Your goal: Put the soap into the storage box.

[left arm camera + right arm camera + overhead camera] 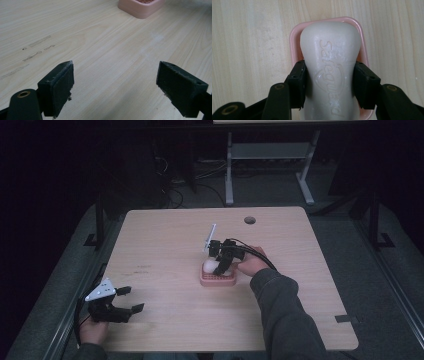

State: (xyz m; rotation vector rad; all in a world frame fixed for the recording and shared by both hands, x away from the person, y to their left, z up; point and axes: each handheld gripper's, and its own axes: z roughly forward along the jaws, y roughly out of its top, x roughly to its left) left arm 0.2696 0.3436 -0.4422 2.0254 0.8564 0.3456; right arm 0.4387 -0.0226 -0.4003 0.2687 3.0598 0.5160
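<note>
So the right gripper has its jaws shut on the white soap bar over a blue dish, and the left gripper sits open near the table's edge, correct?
Not quite: the dish is pink, not blue, as the right gripper view shows. The rest holds: the right gripper has its jaws shut on the white soap bar over that dish, and the left gripper sits open near the table's edge.

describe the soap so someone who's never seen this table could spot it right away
On the wooden table, right of centre, sits a pink soap dish. The soap is the off-white bar over it, clamped in the right gripper, with "Safeguard" embossed on top.
</note>
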